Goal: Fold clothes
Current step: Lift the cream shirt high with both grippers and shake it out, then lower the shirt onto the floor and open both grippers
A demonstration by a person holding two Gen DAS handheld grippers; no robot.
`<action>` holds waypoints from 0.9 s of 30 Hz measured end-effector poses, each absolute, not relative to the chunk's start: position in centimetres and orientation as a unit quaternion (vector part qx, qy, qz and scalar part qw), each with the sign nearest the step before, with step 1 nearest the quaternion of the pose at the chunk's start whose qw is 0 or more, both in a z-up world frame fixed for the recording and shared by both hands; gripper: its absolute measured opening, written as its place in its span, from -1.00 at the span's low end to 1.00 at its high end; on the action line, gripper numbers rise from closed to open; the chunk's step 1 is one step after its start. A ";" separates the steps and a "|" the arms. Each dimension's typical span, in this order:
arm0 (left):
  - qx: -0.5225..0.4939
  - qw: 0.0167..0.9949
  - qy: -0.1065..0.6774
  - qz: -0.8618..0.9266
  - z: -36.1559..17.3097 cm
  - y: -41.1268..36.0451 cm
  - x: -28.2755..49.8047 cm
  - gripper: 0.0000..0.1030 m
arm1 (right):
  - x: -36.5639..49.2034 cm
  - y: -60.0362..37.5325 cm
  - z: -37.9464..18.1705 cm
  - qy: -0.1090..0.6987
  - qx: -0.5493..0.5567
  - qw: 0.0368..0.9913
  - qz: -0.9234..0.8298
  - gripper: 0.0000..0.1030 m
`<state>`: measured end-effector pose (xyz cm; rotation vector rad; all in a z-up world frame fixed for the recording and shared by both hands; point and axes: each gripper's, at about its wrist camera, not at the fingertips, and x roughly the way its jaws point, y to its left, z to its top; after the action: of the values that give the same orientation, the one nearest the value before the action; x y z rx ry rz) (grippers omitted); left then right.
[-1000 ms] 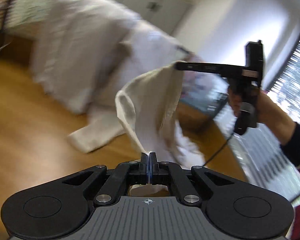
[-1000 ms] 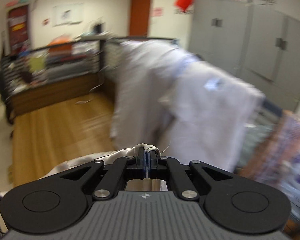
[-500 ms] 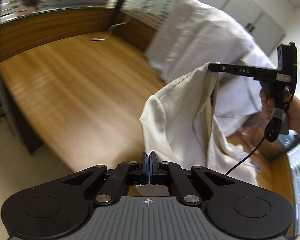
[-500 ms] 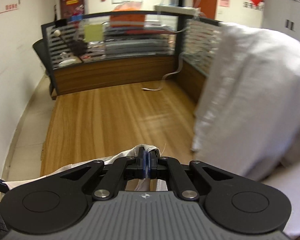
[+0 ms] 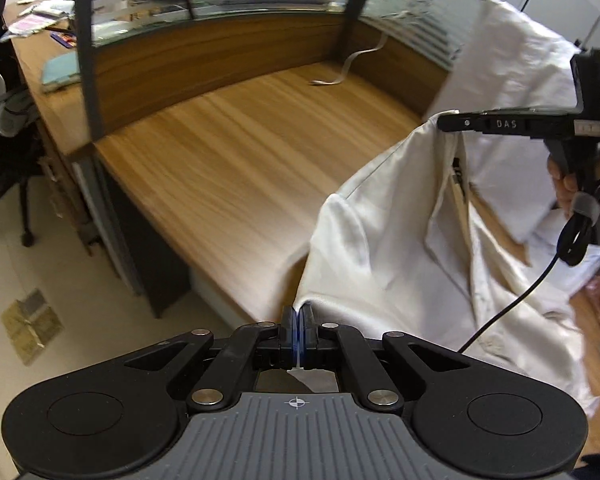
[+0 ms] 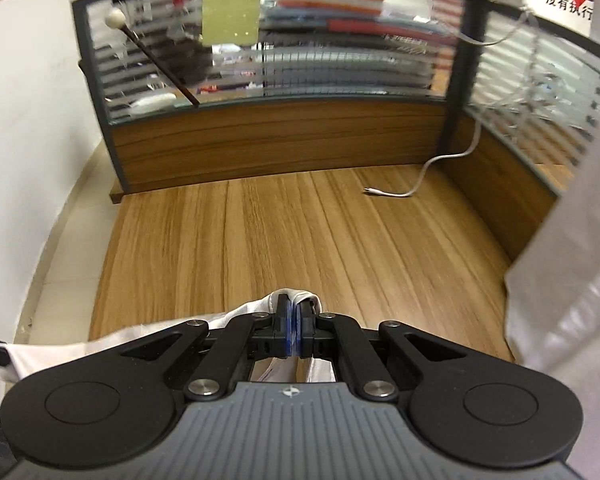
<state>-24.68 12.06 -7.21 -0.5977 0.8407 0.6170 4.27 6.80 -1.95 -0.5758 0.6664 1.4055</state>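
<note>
Left wrist view: left gripper [image 5: 298,316] fingers clamp a cream cotton garment [image 5: 384,236] hanging over the wooden worktop [image 5: 236,160]; right gripper [image 5: 446,123] pinches its other corner. Right wrist view: right gripper's fingers [image 6: 284,312] clamp the bunched cloth.

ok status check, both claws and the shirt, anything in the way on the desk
Left claw shut on cream shirt edge. Right claw shut on another edge; shirt hangs between, off the desk. White cable at the far side, white cloth draped on the right.
</note>
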 end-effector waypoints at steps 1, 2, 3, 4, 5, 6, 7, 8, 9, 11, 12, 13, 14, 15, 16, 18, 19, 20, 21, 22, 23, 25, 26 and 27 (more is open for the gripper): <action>-0.277 0.824 0.398 0.293 -7.4 13.0 -24.8 -0.94 | 4.2 8.1 -2.4 0.300 -0.258 0.674 0.624 -0.96; -0.274 0.822 0.402 0.296 -7.7 14.0 -25.0 -0.94 | 4.0 9.4 -2.8 0.304 -0.260 0.673 0.623 -0.96; -0.275 0.819 0.405 0.299 -8.0 15.0 -25.2 -0.94 | 3.9 10.7 -3.2 0.308 -0.261 0.671 0.621 -0.95; -0.280 0.814 0.408 0.303 -8.3 15.9 -25.4 -0.94 | 3.7 11.9 -3.6 0.312 -0.263 0.670 0.620 -0.95; -0.284 0.810 0.411 0.307 -8.7 16.9 -25.6 -0.94 | 3.5 13.0 -4.0 0.316 -0.265 0.670 0.617 -0.95; -0.288 0.806 0.415 0.309 -9.0 17.8 -25.7 -0.94 | 3.2 14.1 -4.4 0.319 -0.268 0.669 0.615 -0.95; -0.290 0.803 0.420 0.309 -9.3 18.6 -25.8 -0.94 | 2.9 14.9 -4.7 0.322 -0.271 0.668 0.613 -0.95; -0.288 0.802 0.425 0.306 -9.5 19.3 -25.8 -0.94 | 2.7 15.7 -5.0 0.323 -0.274 0.669 0.611 -0.95; -0.285 0.803 0.429 0.301 -9.6 19.9 -25.8 -0.93 | 2.5 16.4 -5.4 0.324 -0.278 0.670 0.607 -0.95; -0.278 0.806 0.437 0.288 -9.8 21.1 -25.7 -0.92 | 2.1 17.7 -6.0 0.329 -0.281 0.673 0.600 -0.95; -0.270 0.806 0.444 0.283 -9.9 21.6 -25.4 -0.91 | 2.1 18.1 -6.2 0.334 -0.279 0.674 0.597 -0.95; -0.258 0.808 0.450 0.280 -10.0 22.0 -25.2 -0.90 | 2.0 18.5 -6.5 0.339 -0.277 0.676 0.593 -0.94; -0.246 0.810 0.454 0.279 -9.9 22.4 -24.9 -0.86 | 2.1 18.6 -6.6 0.343 -0.275 0.679 0.588 -0.94; -0.237 0.813 0.456 0.274 -9.9 22.8 -24.6 -0.68 | 2.2 18.7 -6.6 0.348 -0.272 0.682 0.583 -0.89; -0.230 0.817 0.457 0.267 -9.7 23.2 -24.4 -0.50 | 2.2 18.8 -6.7 0.353 -0.270 0.685 0.577 -0.78; -0.219 0.828 0.451 0.250 -9.4 24.1 -23.8 -0.45 | 2.4 18.6 -6.4 0.354 -0.263 0.696 0.566 -0.39; -0.214 0.834 0.449 0.239 -9.1 24.6 -23.4 -0.45 | 2.5 18.1 -6.1 0.353 -0.259 0.702 0.561 -0.31; -0.207 0.839 0.448 0.228 -8.9 24.9 -23.0 -0.45 | 2.5 17.7 -5.8 0.351 -0.255 0.708 0.557 -0.31; -0.197 0.844 0.449 0.217 -8.7 25.2 -22.5 -0.45 | 2.7 17.0 -5.4 0.350 -0.250 0.716 0.550 -0.31; -0.186 0.850 0.448 0.204 -8.5 25.4 -21.9 -0.45 | 2.8 16.4 -5.1 0.350 -0.245 0.724 0.542 -0.31; -0.177 0.855 0.449 0.189 -8.4 25.5 -21.2 -0.44 | 3.0 15.5 -4.7 0.351 -0.238 0.731 0.534 -0.31; -0.161 0.862 0.451 0.165 -8.2 25.7 -19.8 -0.42 | 3.1 13.4 -3.9 0.354 -0.224 0.746 0.517 -0.31; -0.156 0.865 0.452 0.152 -8.2 25.7 -19.1 -0.42 | 3.1 12.3 -3.6 0.356 -0.218 0.753 0.508 -0.31; -0.152 0.868 0.452 0.140 -8.2 25.6 -18.3 -0.40 | 3.1 11.1 -3.2 0.358 -0.211 0.760 0.499 -0.31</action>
<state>-18.32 25.60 -8.17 -0.3172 0.9461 0.2921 3.09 11.14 -3.24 -0.4604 0.7799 1.0862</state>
